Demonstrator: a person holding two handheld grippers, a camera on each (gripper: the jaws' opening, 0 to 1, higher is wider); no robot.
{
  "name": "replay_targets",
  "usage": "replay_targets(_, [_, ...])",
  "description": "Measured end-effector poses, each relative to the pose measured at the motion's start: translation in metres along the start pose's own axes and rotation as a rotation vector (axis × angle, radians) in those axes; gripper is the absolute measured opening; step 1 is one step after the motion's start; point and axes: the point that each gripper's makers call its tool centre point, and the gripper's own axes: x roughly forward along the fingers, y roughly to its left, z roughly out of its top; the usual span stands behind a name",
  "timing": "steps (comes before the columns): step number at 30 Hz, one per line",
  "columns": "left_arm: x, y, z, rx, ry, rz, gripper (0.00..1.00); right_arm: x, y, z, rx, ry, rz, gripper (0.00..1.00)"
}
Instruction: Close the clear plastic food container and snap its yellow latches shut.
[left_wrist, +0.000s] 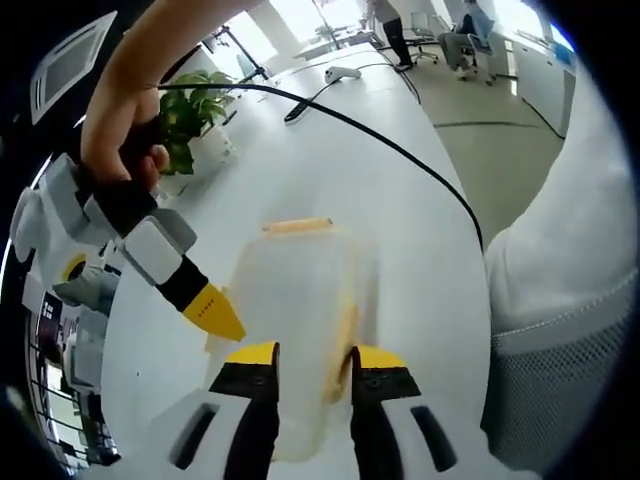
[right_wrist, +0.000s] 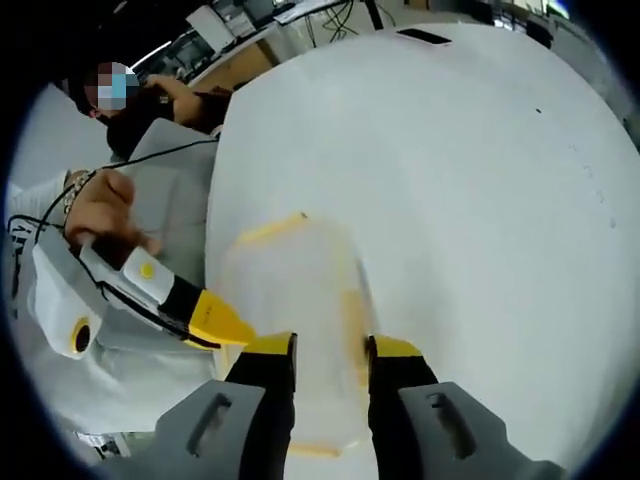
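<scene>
Opposed close views, shared container (left_wrist: 300, 300)

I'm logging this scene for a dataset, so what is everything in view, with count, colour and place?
food container: one, clear with yellow latches, on the table between both tools.
table: one, white, under everything.
cable: one, black, across the table in the left gripper view.
potted plant: one, green in a white pot, far table edge.
office chairs: a few, grey, in the background.
seated person: one, at the table's far side in the right gripper view.
left tool: black with yellow tips, jaws astride the container.
right tool: same colours, jaws astride the container.
hand: one, holding the left tool.
</scene>
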Motion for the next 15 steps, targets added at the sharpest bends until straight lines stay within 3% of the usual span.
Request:
replay_targets(3, [-0.001,0.000,0.000,-0.003,-0.015,0.002,0.20,-0.001,0.002,0.002,-0.059,-0.005,-0.035,0.23])
replay_targets(6, [-0.001,0.002,0.003,-0.119,-0.038,-0.015,0.21,-0.002,0.003,0.002,-0.055,-0.004,-0.065,0.24])
replay_targets(8, [-0.002,0.004,0.004,-0.142,-0.048,-0.019,0.22,-0.002,0.004,0.003,-0.076,-0.009,-0.089,0.24])
replay_targets(12, [0.001,0.002,0.004,-0.093,-0.086,-0.027,0.28,-0.005,0.002,0.001,-0.026,-0.040,-0.136,0.24])
replay_targets(13, [0.001,0.001,0.005,-0.119,-0.094,-0.042,0.32,-0.005,0.001,0.001,-0.019,-0.047,-0.142,0.24])
replay_targets(15, [-0.001,-0.005,0.011,-0.274,-0.120,-0.082,0.38,-0.005,0.002,0.001,-0.035,-0.069,-0.154,0.24])
